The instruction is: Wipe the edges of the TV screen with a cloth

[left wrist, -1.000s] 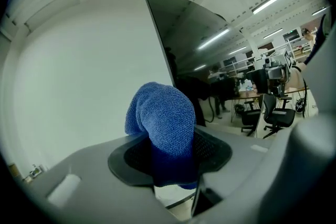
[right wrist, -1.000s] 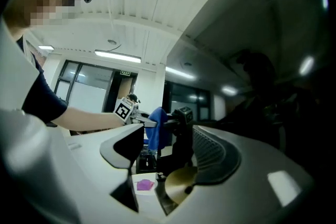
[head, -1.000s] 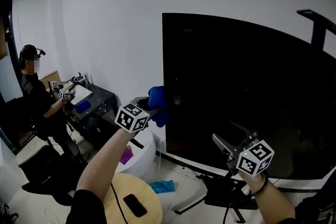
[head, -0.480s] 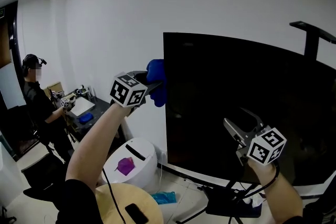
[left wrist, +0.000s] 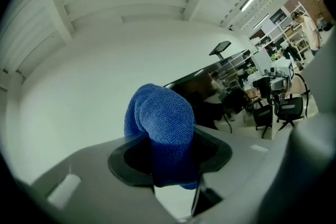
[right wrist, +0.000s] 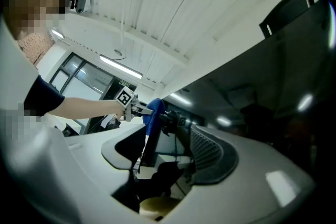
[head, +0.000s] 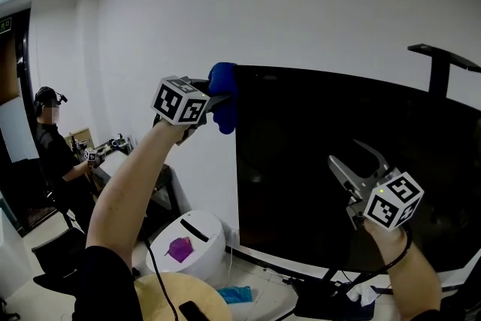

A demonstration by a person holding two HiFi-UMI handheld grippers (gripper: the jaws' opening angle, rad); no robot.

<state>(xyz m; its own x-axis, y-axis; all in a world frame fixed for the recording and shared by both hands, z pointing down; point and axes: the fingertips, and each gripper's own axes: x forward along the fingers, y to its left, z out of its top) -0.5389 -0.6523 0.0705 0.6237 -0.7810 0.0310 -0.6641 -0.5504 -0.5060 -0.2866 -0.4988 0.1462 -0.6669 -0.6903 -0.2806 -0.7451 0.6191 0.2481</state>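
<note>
Cloth [head: 223, 96], clamped in your left gripper [head: 213, 103], sits at the top left corner of the TV screen [head: 338, 162], so the top, right and bottom edges look unwiped, while your right gripper [head: 355, 156], jaws just closing partway on nothing, hovers before the screen.

Head view from behind, gripper views close along jaws; shared TV screen [head: 316, 139].
</note>
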